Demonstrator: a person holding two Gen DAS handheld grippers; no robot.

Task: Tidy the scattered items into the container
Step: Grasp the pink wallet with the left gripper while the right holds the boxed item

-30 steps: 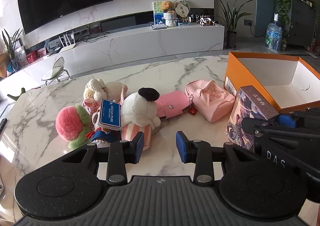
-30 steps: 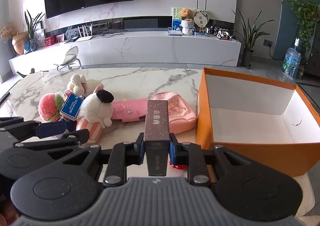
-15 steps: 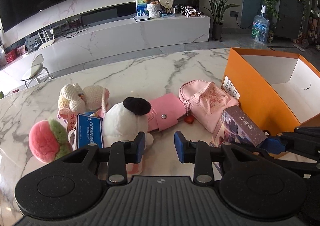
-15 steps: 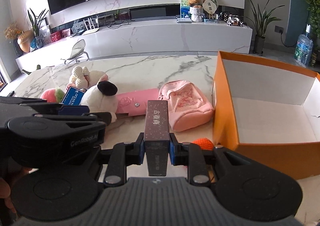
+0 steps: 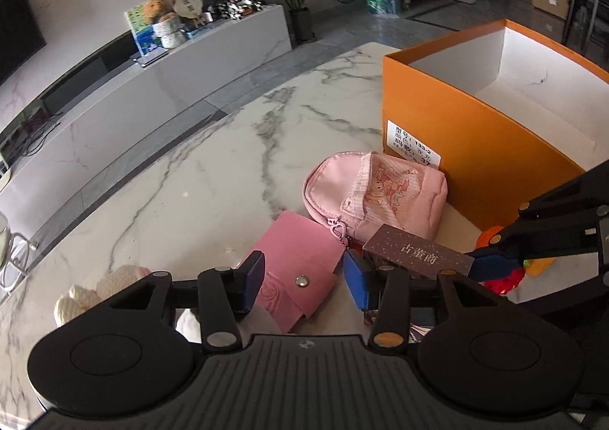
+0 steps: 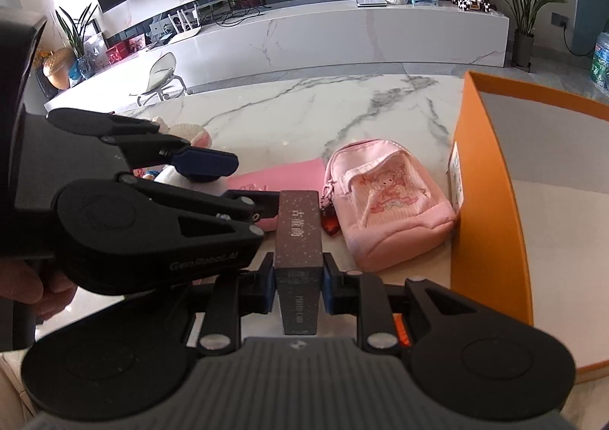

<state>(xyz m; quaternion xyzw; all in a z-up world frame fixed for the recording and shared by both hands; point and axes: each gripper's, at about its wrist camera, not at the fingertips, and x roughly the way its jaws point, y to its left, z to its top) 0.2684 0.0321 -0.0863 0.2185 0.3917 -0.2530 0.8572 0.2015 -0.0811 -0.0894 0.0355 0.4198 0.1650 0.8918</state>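
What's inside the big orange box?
Nothing that shows. The orange box is open on top, with bare white walls and a bare white floor in the part both cameras see. Its near orange wall hides the closest strip of floor, so something small could sit there.

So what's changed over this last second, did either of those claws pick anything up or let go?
Neither. The left gripper, open and empty, swung right, from over the plush toys to over the pink wallet, close beside the right gripper. That one kept its grip on the dark box. The pink backpack and orange box stayed put.
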